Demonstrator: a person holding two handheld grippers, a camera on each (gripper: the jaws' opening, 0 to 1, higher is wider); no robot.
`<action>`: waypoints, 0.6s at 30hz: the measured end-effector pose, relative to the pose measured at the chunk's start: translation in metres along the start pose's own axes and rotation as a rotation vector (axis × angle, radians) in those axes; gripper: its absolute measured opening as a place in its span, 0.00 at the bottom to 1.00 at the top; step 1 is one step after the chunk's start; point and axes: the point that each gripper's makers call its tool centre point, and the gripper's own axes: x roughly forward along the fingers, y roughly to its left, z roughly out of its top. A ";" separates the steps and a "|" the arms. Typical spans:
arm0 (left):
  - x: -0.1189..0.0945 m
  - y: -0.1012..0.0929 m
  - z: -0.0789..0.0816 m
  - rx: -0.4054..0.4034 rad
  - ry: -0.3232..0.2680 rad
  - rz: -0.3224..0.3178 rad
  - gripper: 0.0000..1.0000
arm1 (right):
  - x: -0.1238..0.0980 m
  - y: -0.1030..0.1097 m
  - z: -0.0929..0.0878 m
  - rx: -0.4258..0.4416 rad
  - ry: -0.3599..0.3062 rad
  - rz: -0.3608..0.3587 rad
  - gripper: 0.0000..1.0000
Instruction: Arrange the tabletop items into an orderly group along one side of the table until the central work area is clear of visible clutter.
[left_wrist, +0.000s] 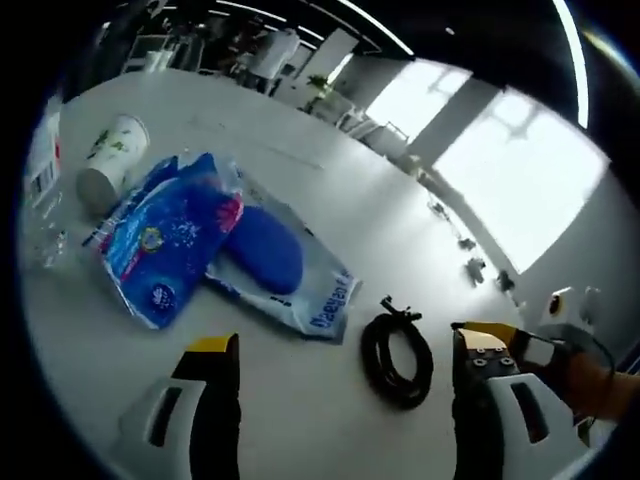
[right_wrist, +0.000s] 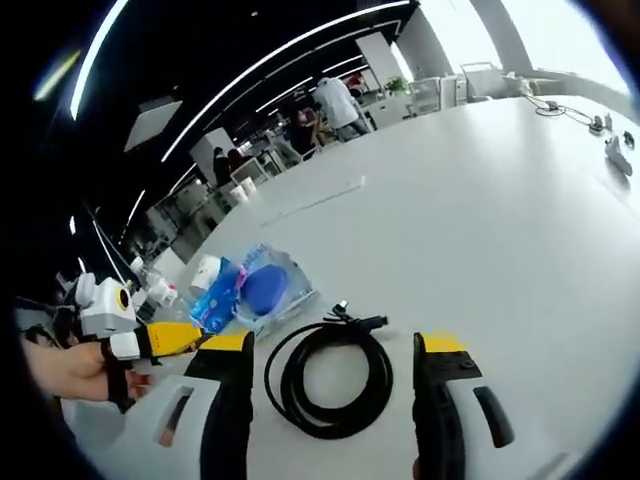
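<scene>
On the white table lie a tipped paper cup, a blue packet, a clear bag holding a blue item and a coiled black cable. My left gripper is open above the table, with the cable just inside its right jaw and the bag ahead to the left. My right gripper is open too, and the cable coil lies between its jaws on the table. Beyond it are the bag, packet and cup. The left gripper reaches in from the left.
A clear plastic bottle stands at the left edge beside the cup. Small items and a cable lie at the far end of the table. People and desks are beyond the table. A hand holds the left gripper.
</scene>
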 end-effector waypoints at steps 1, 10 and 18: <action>-0.002 0.001 0.003 0.008 -0.015 0.007 0.92 | -0.001 0.002 0.001 -0.004 -0.005 -0.001 0.67; -0.015 0.013 0.007 0.021 -0.026 0.039 0.96 | -0.001 0.013 0.005 -0.052 0.006 0.001 0.69; -0.027 0.027 0.010 0.016 -0.032 0.071 0.94 | 0.005 0.027 0.007 -0.073 0.011 0.022 0.67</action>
